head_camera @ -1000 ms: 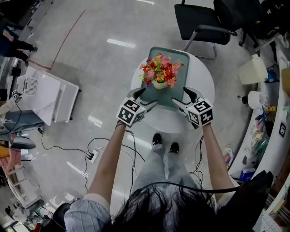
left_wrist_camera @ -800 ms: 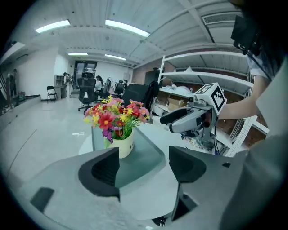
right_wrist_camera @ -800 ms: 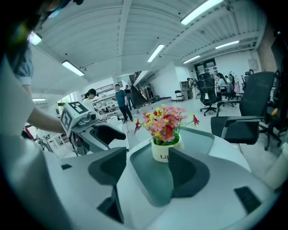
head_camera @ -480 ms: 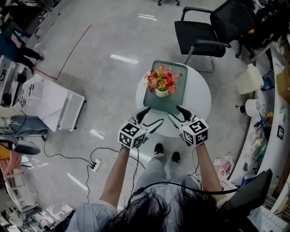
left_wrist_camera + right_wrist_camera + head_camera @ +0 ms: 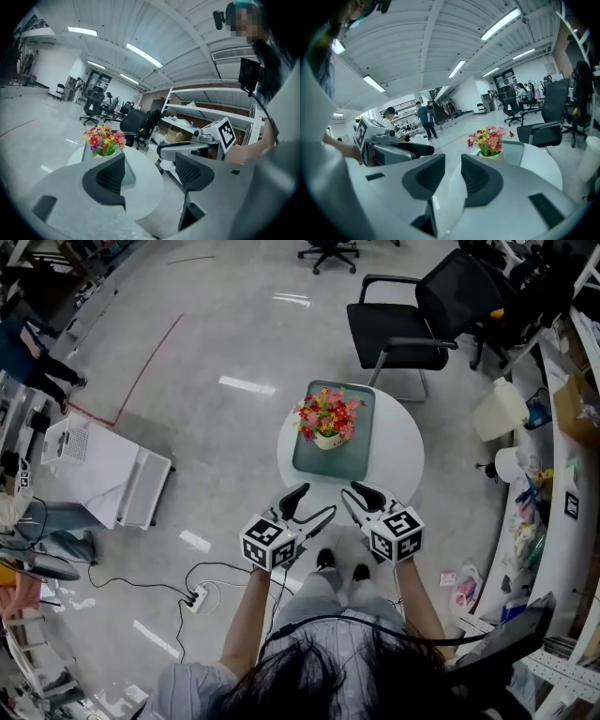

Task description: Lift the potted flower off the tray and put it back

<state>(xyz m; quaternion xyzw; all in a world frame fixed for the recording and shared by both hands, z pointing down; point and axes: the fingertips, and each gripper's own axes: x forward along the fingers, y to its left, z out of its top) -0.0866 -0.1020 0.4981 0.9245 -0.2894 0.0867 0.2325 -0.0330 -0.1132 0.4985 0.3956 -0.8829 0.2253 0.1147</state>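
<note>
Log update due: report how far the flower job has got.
Done: the potted flower stands on the tray; whether it was lifted cannot be told. In hand: nothing; the left gripper is open, the right gripper is closing its fingers on nothing, both clear of the table. Left: the lift, unless done.

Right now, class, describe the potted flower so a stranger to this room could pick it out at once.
Find the round white table beside the black chair. A green tray lies on it, and the potted flower stands upright on the tray. It is the only brightly coloured thing there: a small pale pot of red, pink and yellow blooms.
</note>
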